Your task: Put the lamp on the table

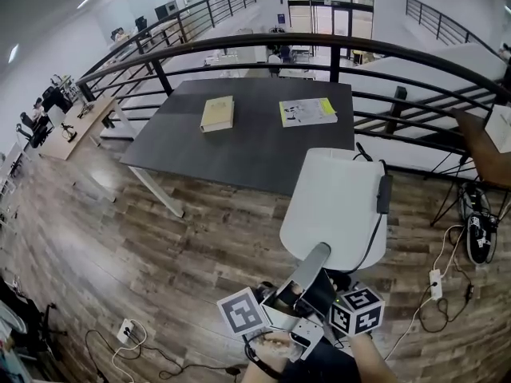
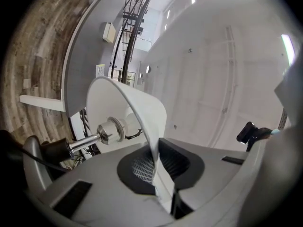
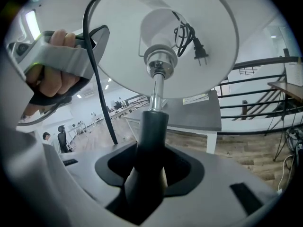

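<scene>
A white lamp shade [image 1: 335, 206] hangs over the wooden floor just in front of the dark grey table [image 1: 239, 142]. My left gripper [image 1: 318, 252] reaches up from below and is shut on the shade's rim [image 2: 151, 141]. The thin white edge sits pinched in the left gripper [image 2: 158, 167], with the chrome socket [image 2: 111, 130] to its left. My right gripper [image 3: 147, 160] is shut on the lamp's black stem [image 3: 152, 122] under the shade [image 3: 161, 41]. In the head view only its marker cube [image 1: 357, 309] shows. The black cord [image 3: 97, 79] hangs loose, its plug [image 3: 196, 46] tucked inside the shade.
On the table lie a cream book [image 1: 217, 112] and a magazine [image 1: 307, 111]. A curved black railing [image 1: 319, 50] runs behind it. Cables and a power strip [image 1: 437, 281] lie on the floor at the right, another strip [image 1: 128, 331] at the lower left. A brown desk [image 1: 483, 146] stands at the right edge.
</scene>
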Tool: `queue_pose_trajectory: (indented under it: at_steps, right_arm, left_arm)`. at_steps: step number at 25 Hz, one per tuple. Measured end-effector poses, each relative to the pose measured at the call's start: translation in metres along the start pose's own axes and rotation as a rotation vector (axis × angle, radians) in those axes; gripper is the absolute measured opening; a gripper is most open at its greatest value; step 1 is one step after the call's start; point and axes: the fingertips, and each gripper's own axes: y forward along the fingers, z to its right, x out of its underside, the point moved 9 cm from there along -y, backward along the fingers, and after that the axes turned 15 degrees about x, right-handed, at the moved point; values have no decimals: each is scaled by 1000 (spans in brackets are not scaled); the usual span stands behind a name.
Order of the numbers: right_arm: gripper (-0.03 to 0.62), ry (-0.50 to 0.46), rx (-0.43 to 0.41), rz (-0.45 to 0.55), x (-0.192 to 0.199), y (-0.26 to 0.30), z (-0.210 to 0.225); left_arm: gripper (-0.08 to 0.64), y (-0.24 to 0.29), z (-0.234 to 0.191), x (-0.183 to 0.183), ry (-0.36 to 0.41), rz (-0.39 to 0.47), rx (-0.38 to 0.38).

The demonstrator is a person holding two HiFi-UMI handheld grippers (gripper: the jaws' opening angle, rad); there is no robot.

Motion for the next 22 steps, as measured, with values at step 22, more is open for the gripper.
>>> queue_pose_trajectory:
  at_steps: [22]
  right_arm:
    - [190, 0, -22, -14, -46, 75, 29]
  left_arm:
    - [38, 49, -51, -60, 8, 18, -21]
